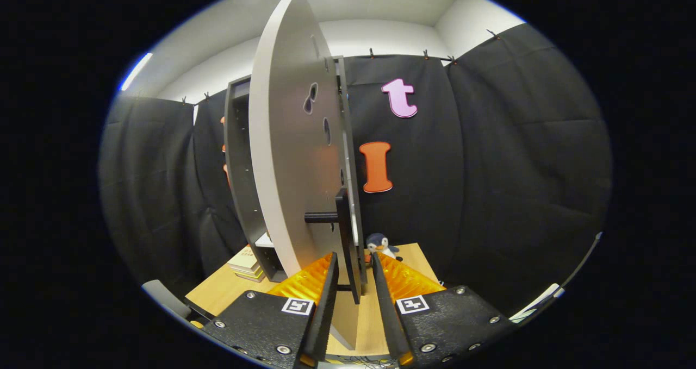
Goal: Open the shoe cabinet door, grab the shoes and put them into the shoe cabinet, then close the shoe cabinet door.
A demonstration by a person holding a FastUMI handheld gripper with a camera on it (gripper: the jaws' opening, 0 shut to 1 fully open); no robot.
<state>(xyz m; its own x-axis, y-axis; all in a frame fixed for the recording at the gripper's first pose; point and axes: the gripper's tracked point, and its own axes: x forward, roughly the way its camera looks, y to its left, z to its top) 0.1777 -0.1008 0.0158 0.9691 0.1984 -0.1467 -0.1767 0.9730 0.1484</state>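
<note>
The door [283, 157] stands swung out from the cabinet [239, 162], seen nearly edge-on, so the cabinet is at least partly open. The handle [343, 233], a dark upright bar on short posts, sits on the door's near edge. The gripper [353, 274] has its fingers on either side of that bar, close in but with a little gap visible, so whether both fingers press on it cannot be told; they are narrowly parted, not wide.

No shoes can be made out, and the cabinet's inside is turned away, so whether shoes are already in there cannot be told. That leaves two readings: either the door is being pulled open, with grabbing and stowing the shoes yet to come, or it is about to be pushed shut as the last step.

Beside the cabinet's foot on the table [217, 295] lies a stack of books [246, 264]. Behind the handle, a small penguin toy [380, 245] sits on the table.
</note>
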